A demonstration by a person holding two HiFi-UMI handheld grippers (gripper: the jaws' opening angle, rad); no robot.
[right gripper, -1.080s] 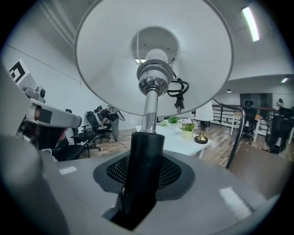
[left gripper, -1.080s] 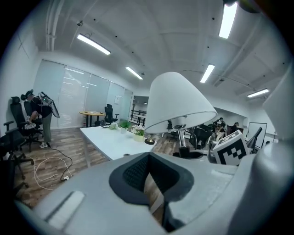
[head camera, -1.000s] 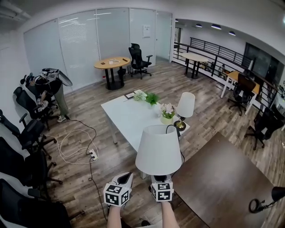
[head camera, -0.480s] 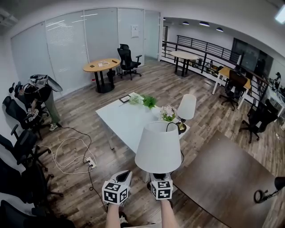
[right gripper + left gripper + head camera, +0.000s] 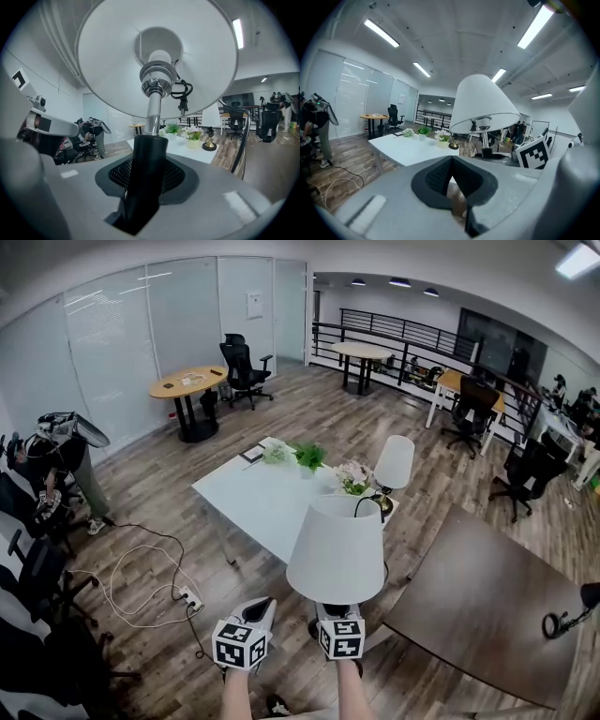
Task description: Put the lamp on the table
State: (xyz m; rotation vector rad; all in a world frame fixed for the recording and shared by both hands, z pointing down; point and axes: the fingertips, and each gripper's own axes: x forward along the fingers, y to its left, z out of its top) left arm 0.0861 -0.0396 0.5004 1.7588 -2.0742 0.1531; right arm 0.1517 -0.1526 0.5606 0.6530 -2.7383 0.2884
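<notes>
— Far left first?
— Office chairs [image 5: 33, 563] along the wall, a cable [image 5: 141, 568] looped on the floor.

— Then the left gripper [image 5: 260, 608]?
— Low in the head view, jaws closed tip to tip with nothing between them. Just beside the right gripper [image 5: 336, 615], clear of the lamp [image 5: 336, 549].

— And the right gripper?
— Clamped on the lamp's black stem [image 5: 149, 173], just under the chrome neck. Stem upright between the jaws, white shade [image 5: 201, 61] spreading straight above them.

— On the table yet?
— No. Held in the air short of the white table [image 5: 246, 502], touching nothing but the jaws. Shade overlapping the table's near corner in the head view.

— On that table?
— A green plant [image 5: 309, 457] at the far end, flowers [image 5: 353, 476] and a second lamp [image 5: 392, 463] toward the right edge.

— Farther right?
— A dark table [image 5: 487, 606], near the held lamp, apart from the white one.
</notes>
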